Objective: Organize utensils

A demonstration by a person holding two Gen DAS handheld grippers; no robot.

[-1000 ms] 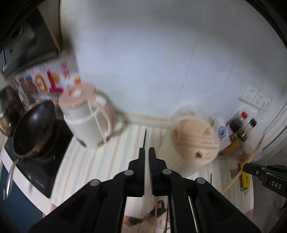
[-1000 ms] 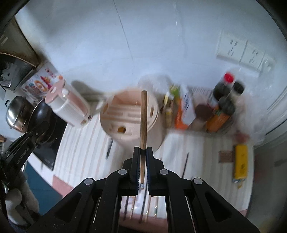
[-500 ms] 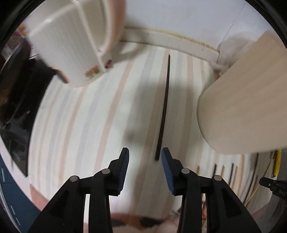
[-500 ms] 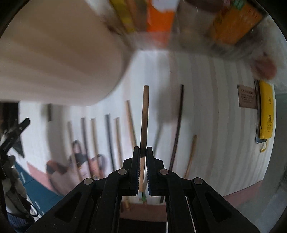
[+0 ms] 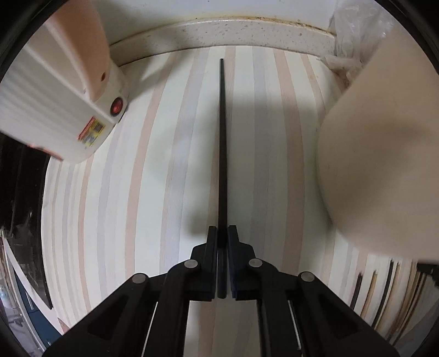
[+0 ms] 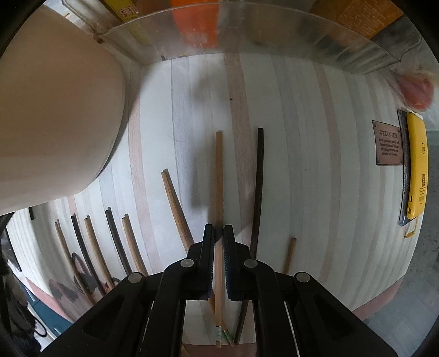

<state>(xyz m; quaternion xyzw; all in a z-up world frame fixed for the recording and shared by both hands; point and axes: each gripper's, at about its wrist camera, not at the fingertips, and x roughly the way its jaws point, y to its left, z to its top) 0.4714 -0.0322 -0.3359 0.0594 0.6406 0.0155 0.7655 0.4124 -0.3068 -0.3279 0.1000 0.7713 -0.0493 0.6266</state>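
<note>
My left gripper (image 5: 222, 233) is shut on a black chopstick (image 5: 222, 142) that lies along the striped mat (image 5: 142, 164) and points to the back wall. The beige utensil holder (image 5: 384, 153) stands just to its right. My right gripper (image 6: 219, 233) is low over the mat, its jaws slightly apart around a light wooden chopstick (image 6: 218, 175) that rests on the mat. A dark chopstick (image 6: 258, 178) lies to its right and a brown one (image 6: 175, 203) to its left. The holder (image 6: 55, 115) fills the left of the right wrist view.
A white and pink electric kettle (image 5: 60, 90) stands at the left, a black stove edge (image 5: 24, 192) beyond it. Several more chopsticks (image 6: 109, 247) lie in a row at the mat's front left. A yellow device (image 6: 417, 167) and condiment bottles (image 6: 192, 24) line the right and back.
The left gripper has dropped onto the black chopstick and closed on it. The right gripper has lowered the wooden chopstick to the mat and its jaws have eased apart.
</note>
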